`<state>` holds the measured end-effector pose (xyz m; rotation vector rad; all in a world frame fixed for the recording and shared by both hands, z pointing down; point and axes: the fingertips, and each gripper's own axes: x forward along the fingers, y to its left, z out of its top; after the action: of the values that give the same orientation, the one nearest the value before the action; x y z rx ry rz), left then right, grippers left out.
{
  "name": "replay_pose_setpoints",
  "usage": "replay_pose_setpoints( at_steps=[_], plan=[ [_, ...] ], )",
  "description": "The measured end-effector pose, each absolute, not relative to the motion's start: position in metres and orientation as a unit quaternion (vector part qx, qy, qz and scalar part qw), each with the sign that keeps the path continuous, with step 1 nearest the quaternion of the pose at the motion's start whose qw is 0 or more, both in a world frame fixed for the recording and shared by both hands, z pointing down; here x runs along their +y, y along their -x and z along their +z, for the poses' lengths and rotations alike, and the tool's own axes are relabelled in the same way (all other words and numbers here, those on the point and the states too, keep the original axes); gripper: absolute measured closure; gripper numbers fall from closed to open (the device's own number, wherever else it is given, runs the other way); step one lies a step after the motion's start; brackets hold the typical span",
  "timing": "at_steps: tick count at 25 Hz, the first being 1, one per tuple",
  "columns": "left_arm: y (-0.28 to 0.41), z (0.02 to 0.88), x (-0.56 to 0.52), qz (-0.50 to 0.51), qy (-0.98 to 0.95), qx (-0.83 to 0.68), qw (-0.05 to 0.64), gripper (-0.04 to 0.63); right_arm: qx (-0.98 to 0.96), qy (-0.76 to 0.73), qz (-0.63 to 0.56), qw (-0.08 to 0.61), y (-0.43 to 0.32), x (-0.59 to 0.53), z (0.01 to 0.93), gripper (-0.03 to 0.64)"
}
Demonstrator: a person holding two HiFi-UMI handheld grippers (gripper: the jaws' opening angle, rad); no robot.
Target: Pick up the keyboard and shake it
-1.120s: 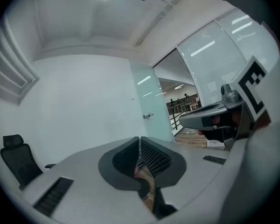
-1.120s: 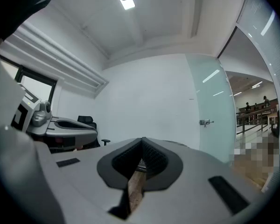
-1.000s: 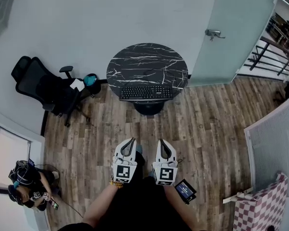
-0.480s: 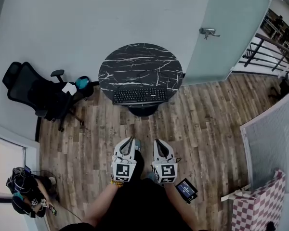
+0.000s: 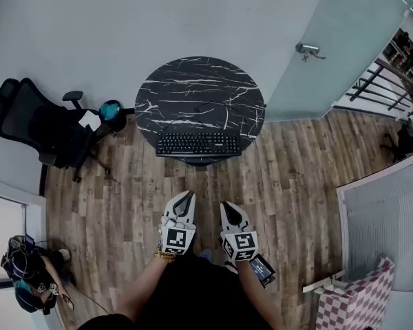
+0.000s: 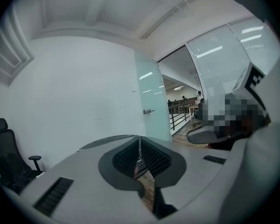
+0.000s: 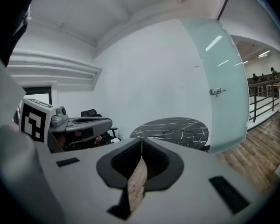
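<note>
- Change since the earlier pictures: in the head view the round table and the keyboard have drawn closer to both grippers; the strip of wooden floor between them is narrower; the jaws look the same
- Keyboard: black, lying flat on the near edge of the dark marble table; untouched; not yet lifted
- Long axis: runs left to right across the head view, square to the line along which both grippers point
- Left gripper: jaws closed together, nothing between them; its own view shows only a thin seam where the pads meet; aimed near the keyboard's middle, a little to the left half
- Right gripper: jaws likewise closed, empty; aimed at the keyboard's right half; its tip sits slightly further back than the left one
- Bearing: keyboard lies straight ahead of both grippers, still apart from them, with bare floor between; the left gripper is marginally nearer
- Judgement: the keyboard's short ends lie wider than the grippers now stand; the next move probably calls for both jaws to open and the hands to spread outward as they reach it
- Surroundings: office chair left of the table; glass door to the right
</note>
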<state>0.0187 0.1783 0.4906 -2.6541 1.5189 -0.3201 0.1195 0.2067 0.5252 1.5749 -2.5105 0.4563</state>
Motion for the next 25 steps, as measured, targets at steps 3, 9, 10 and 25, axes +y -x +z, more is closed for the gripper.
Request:
replay_pose_setpoints(
  at_steps=[3,9,10,25],
  plan=[
    [-0.006,0.492,0.138,-0.108,0.856,0.504,0.034,0.569,-0.840,-0.510,0.169,0.068,-0.112,0.170,0.530,0.585],
    [0.021,0.500,0.071,-0.120,0.851,0.510,0.024,0.569,-0.859,-0.472,0.184,0.078,-0.076,0.101,0.533,0.584],
    [0.025,0.501,0.059,-0.121,0.851,0.511,0.026,0.569,-0.863,-0.464,0.181,0.081,-0.070,0.089,0.532,0.585],
    [0.100,0.577,-0.062,-0.158,0.825,0.541,-0.037,0.569,-0.857,-0.430,0.242,0.151,-0.042,-0.035,0.593,0.583]
  ],
)
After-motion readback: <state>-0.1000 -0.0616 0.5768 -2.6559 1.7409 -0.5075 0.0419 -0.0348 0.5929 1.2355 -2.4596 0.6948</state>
